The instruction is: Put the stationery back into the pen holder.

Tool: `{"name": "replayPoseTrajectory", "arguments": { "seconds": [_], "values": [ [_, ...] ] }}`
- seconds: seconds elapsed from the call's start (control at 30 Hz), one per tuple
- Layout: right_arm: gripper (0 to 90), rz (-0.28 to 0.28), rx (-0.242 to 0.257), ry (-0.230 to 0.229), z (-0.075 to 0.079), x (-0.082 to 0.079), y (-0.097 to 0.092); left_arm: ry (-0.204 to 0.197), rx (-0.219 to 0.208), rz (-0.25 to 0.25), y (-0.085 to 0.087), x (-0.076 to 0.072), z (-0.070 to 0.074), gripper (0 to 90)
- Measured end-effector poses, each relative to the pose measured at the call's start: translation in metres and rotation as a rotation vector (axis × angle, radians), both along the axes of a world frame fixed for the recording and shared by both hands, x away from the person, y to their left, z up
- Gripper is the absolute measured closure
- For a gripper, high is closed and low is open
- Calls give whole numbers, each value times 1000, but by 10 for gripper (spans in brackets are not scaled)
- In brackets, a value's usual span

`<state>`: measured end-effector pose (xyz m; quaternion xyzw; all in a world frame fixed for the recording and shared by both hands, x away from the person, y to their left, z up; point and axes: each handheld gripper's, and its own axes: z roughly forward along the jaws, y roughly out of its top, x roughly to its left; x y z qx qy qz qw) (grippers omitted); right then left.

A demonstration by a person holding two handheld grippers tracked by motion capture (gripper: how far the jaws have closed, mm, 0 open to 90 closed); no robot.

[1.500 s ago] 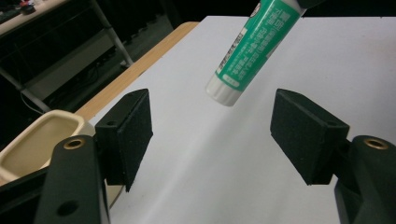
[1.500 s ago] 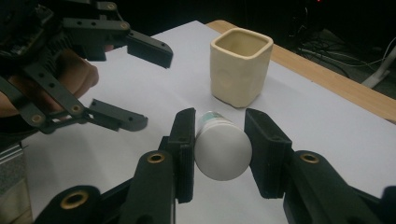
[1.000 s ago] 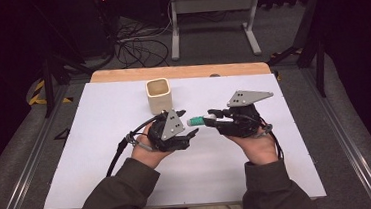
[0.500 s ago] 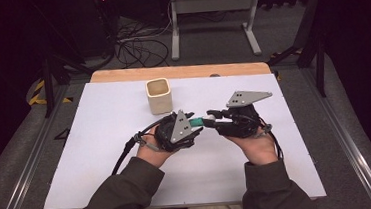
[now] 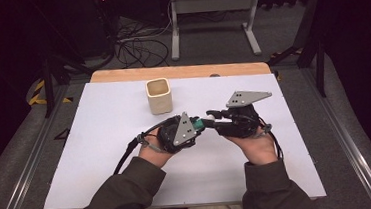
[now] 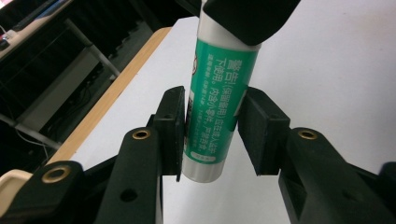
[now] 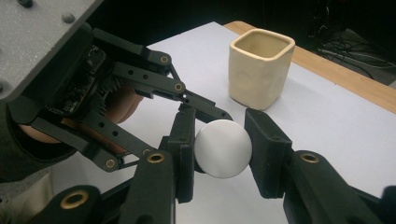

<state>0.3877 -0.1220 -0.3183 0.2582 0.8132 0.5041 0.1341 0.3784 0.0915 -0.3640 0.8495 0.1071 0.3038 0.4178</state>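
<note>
Glue stick (image 6: 219, 93): bridging both claws above the bench (image 5: 101, 141).
Left claw (image 6: 212, 135): clamped on its green body.
Right claw (image 7: 219, 149): gripping its white cap end.
Cream cup (image 5: 158, 95): behind, apart.

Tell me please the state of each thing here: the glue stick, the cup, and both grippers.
Glue stick: capped, held in the air between both grippers.
Cup: upright on the table, looks empty.
Left gripper: jaws around the stick's green body.
Right gripper: jaws around the stick's white end.
</note>
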Motion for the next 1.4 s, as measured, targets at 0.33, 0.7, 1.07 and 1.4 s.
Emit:
{"name": "replayPoseTrajectory", "arguments": {
  "seconds": [0.33, 0.7, 1.07, 1.4],
  "values": [
    [649, 5, 36, -17, -2, 2, 0, 17, -17, -13, 0, 1, 0, 653],
    [568, -15, 81, -54, -3, 3, -2, 43, -47, -26, 1, 3, 1, 654],
    [480, -48, 124, -94, -2, 1, -10, 84, -97, -11, 8, 10, 4, 654],
    [412, -72, 176, -104, -3, 0, -24, 100, -162, 6, 16, 16, 9, 654]
  ]
}}
